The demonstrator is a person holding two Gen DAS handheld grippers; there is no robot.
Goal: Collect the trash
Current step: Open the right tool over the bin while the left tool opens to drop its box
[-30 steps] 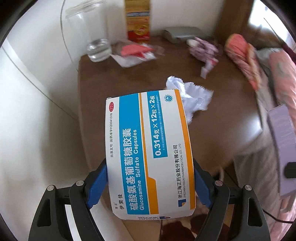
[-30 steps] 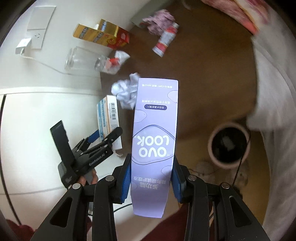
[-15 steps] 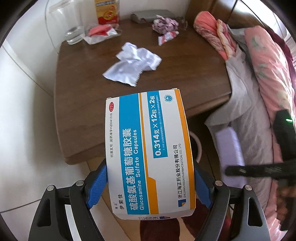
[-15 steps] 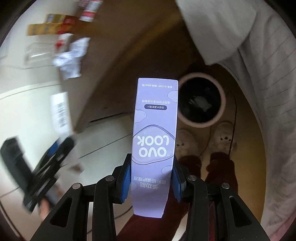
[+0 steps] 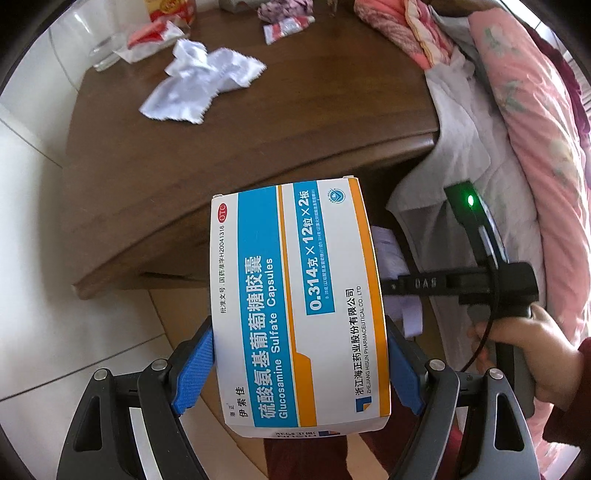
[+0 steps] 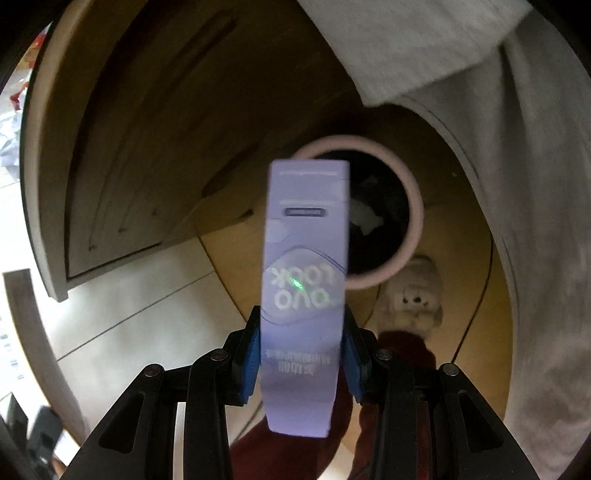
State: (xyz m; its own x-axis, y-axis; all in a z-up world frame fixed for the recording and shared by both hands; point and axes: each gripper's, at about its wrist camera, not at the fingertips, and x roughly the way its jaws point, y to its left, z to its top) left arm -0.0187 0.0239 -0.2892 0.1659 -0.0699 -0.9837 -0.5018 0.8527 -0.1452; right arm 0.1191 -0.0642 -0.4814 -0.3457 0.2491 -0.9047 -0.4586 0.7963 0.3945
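Observation:
My left gripper [image 5: 299, 365] is shut on a white, blue and orange glucosamine capsule box [image 5: 299, 302], held off the front edge of the brown nightstand [image 5: 258, 147]. My right gripper [image 6: 299, 362] is shut on a tall purple "OVO LOOK" box [image 6: 304, 288], held above a round pink-rimmed trash bin [image 6: 413, 221] with a dark liner on the floor. The right gripper's body [image 5: 461, 284] and a slice of the purple box [image 5: 391, 254] show in the left wrist view, to the right of the capsule box. A crumpled white tissue [image 5: 199, 88] lies on the nightstand.
At the back of the nightstand are a glass [image 5: 103, 55], a red-and-white wrapper [image 5: 155, 35], a yellow-red carton [image 5: 170, 7], a small packet [image 5: 288, 27] and a floral bundle [image 5: 277, 9]. A bed with pink bedding [image 5: 535, 129] is on the right. Fluffy slippers [image 6: 413, 299] lie by the bin.
Both grippers have pulled back from the nightstand with their boxes. The right gripper has swung down over the trash bin, which now sits much closer behind the purple box.

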